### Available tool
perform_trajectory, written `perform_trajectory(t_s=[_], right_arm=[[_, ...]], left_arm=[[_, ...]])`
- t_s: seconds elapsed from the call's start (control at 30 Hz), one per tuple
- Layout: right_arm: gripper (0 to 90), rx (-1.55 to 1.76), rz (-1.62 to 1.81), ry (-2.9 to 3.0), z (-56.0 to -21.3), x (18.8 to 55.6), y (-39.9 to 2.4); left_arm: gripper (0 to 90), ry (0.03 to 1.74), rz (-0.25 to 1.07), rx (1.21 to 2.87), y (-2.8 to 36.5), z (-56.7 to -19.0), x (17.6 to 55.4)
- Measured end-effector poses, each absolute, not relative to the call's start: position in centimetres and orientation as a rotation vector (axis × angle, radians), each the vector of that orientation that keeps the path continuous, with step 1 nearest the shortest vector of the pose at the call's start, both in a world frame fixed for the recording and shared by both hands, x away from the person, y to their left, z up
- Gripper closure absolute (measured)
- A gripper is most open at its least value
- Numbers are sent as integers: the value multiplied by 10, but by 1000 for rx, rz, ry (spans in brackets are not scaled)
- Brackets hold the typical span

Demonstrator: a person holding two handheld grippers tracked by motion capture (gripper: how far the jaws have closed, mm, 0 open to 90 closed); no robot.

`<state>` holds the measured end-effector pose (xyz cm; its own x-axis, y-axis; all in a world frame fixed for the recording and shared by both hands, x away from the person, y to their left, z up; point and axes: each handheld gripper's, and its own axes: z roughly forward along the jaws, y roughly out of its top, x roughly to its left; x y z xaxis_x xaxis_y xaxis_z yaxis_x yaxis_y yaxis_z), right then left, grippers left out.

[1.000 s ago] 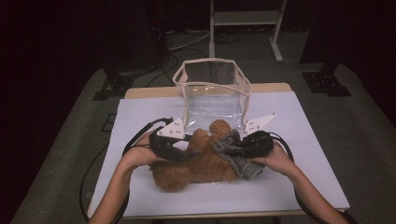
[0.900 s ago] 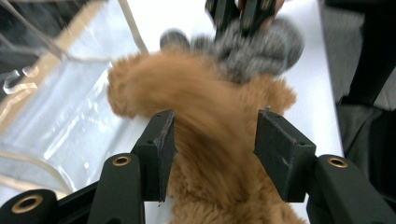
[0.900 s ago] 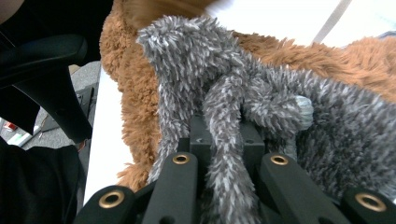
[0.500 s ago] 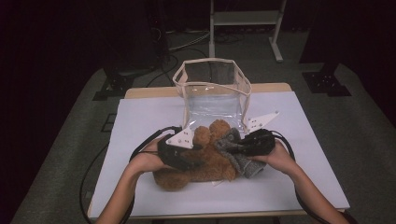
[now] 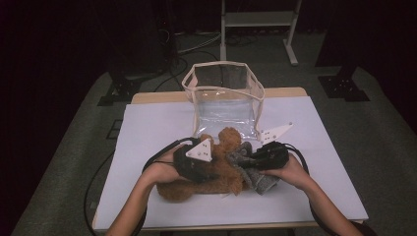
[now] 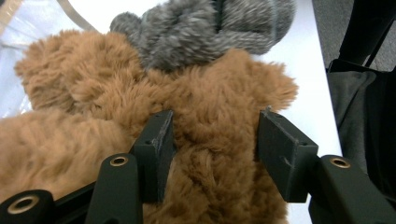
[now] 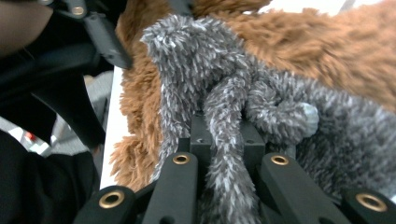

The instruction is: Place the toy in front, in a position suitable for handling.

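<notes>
Plush toys point(image 5: 206, 182) on white tbl point(image 5: 147, 128), dark rm

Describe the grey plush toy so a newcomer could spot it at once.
Start at the clear plastic bag standing at the far side of the white table. Just in front lies a brown plush toy; the grey plush toy lies against its right side, pinched by the right gripper. It is smaller and grey.

From above, my left tool point(image 5: 209, 164) hides part of the brown plush point(image 5: 231, 169), and my right hand point(image 5: 287, 169) covers much of the grey plush point(image 5: 255, 179). My forearms leave the picture's near edge.
</notes>
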<state>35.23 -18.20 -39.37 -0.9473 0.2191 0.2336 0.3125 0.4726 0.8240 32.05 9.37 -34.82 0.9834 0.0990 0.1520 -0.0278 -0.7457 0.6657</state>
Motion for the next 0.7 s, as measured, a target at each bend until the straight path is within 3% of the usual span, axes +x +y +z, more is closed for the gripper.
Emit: perform_trajectory(t_s=[0.23,0.4,0.7], right_arm=[[803,-532,-1532,-2593,-393,358,-193],[803,-554,-1537,-2578,-397,363,-193],[804,-570,-1558,-2598,-390,363,-197]], left_arm=[[456,72,260,2368,97,-345,324],[387,21,229,2358,91,-345,312],[402,139,369,2381,98,-350,337]])
